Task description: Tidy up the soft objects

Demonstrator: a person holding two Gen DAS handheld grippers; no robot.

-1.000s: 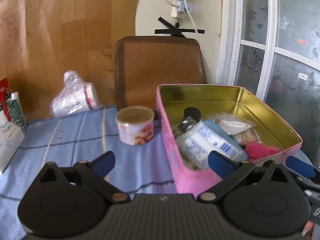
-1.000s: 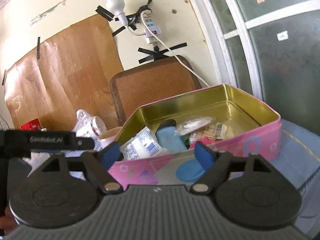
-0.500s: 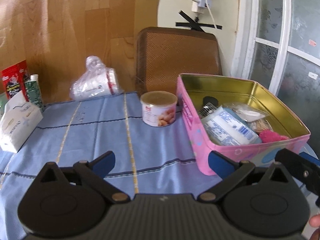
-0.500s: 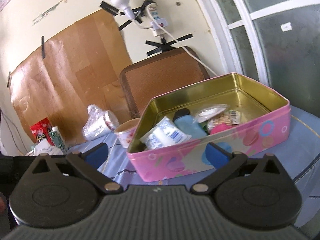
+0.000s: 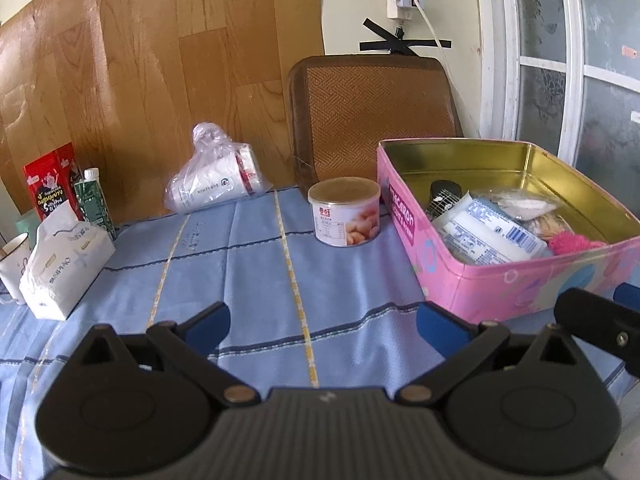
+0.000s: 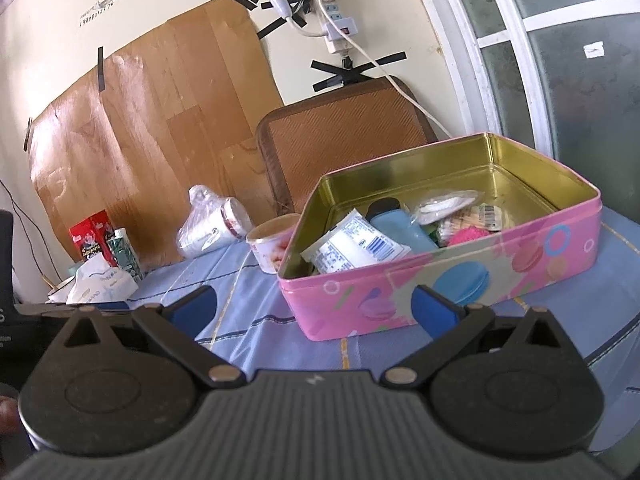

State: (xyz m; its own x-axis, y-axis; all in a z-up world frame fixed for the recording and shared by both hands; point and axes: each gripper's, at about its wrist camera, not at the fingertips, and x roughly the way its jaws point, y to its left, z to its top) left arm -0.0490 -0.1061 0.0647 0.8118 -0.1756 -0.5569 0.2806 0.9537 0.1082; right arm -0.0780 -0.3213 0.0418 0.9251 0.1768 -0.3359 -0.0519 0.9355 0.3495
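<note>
Both my claws hang empty with jaws spread, left gripper (image 5: 322, 320) and right gripper (image 6: 314, 304) short of the pink rectangular tin (image 6: 440, 280). Inside it already: white soft pack (image 6: 352, 246), fuzzy pink cloth (image 6: 468, 236). Looks nearly done; the bagged cups (image 5: 216, 186) are possibly left.

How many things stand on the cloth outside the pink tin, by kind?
Cans: 1, can
Bagged cups: 1, bag
Tissue packs: 1, tissues
Cartons: 2, red carton, green carton
Mugs: 1, mug
Total: 6
Both grippers, left and right, are open and empty.
</note>
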